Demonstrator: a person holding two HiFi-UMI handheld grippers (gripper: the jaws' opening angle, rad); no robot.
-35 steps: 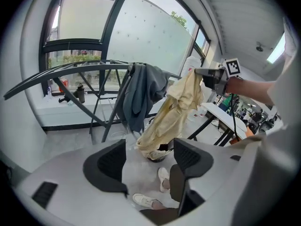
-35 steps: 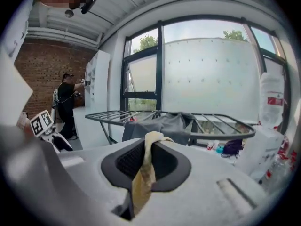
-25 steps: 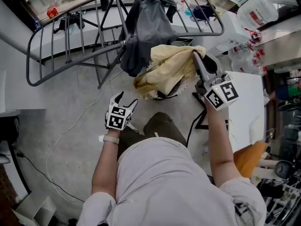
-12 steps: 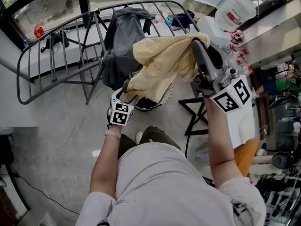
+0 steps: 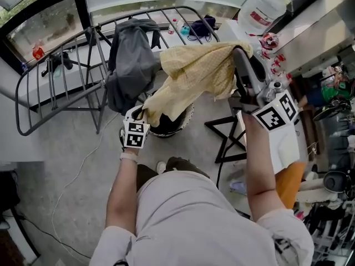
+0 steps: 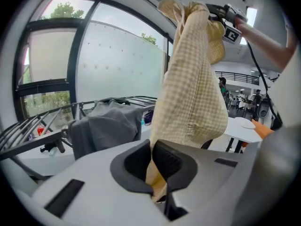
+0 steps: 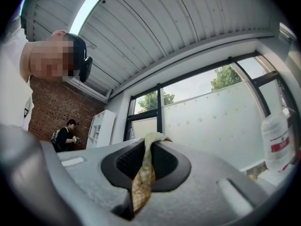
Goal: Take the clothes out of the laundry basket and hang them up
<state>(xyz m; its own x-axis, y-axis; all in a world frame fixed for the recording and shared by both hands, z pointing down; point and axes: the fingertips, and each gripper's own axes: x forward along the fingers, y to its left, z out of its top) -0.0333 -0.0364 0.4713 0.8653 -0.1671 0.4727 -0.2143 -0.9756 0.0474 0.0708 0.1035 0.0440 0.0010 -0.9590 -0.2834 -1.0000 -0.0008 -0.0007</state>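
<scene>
A yellow checked garment (image 5: 194,73) hangs stretched between both grippers above the round laundry basket (image 5: 187,117). My right gripper (image 5: 239,50) is raised high and shut on its top edge; the cloth (image 7: 143,178) runs down between the pads. My left gripper (image 5: 138,112) has just closed on the garment's lower end, and the yellow fabric (image 6: 193,93) is pinched between its jaws (image 6: 151,147). A grey garment (image 5: 130,60) is draped over the grey drying rack (image 5: 61,118) behind the basket, and it also shows in the left gripper view (image 6: 110,126).
A black folding stand (image 5: 227,140) and a white table (image 5: 283,143) stand at the right. A large plastic jug (image 5: 260,10) sits at the upper right. A cable (image 5: 77,165) trails over the floor at the left. A person (image 7: 63,135) stands far off.
The right gripper has lifted the yellow garment up out of the basket. The left gripper moved up to the garment's lower end and shut on it.
</scene>
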